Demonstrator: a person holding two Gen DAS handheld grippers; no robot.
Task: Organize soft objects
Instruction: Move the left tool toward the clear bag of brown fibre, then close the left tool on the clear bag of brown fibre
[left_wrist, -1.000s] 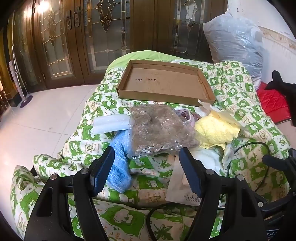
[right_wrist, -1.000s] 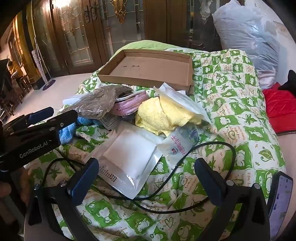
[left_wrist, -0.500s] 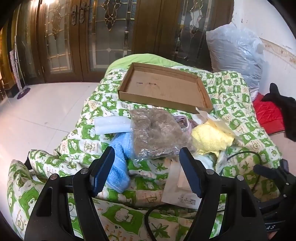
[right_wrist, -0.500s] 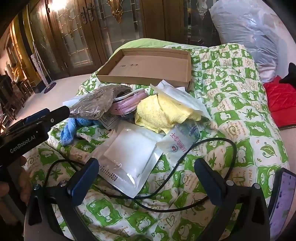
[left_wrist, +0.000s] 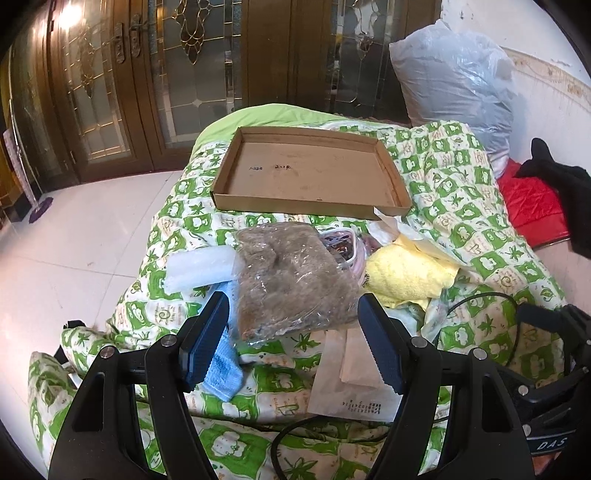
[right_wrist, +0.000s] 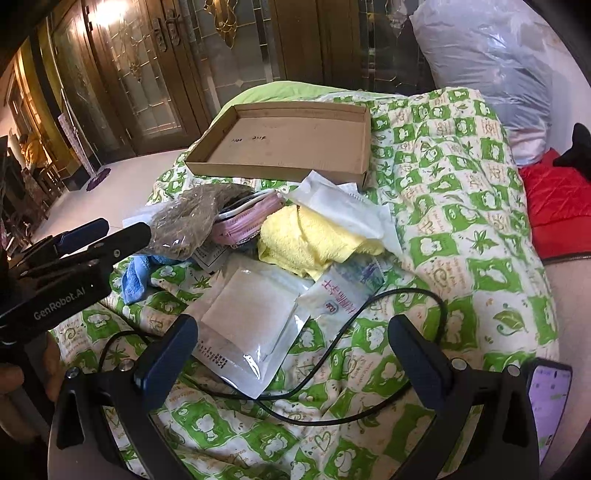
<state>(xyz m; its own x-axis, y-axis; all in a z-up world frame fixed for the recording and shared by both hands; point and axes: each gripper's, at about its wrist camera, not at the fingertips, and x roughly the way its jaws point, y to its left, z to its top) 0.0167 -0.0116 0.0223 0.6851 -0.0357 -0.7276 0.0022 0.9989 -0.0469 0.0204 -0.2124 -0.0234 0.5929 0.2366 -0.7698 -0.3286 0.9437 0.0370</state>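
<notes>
Approach step: left tool (left_wrist: 293, 341) and right tool (right_wrist: 295, 356) hover spread and empty over soft items heaped on the bed (left_wrist: 480, 229); next, pinching the bagged brown bundle (left_wrist: 291, 280) for the cardboard tray (left_wrist: 310, 206).

"GenRobot.AI" stands in pale letters on the black body of the left claw (right_wrist: 83, 240), at the left. "DAS" shows on the right claw's body, near right in the left wrist view. Handwriting on the cardboard tray (left_wrist: 314, 171) floor and red print on a plastic pouch (right_wrist: 341, 291) are unreadable.
</notes>
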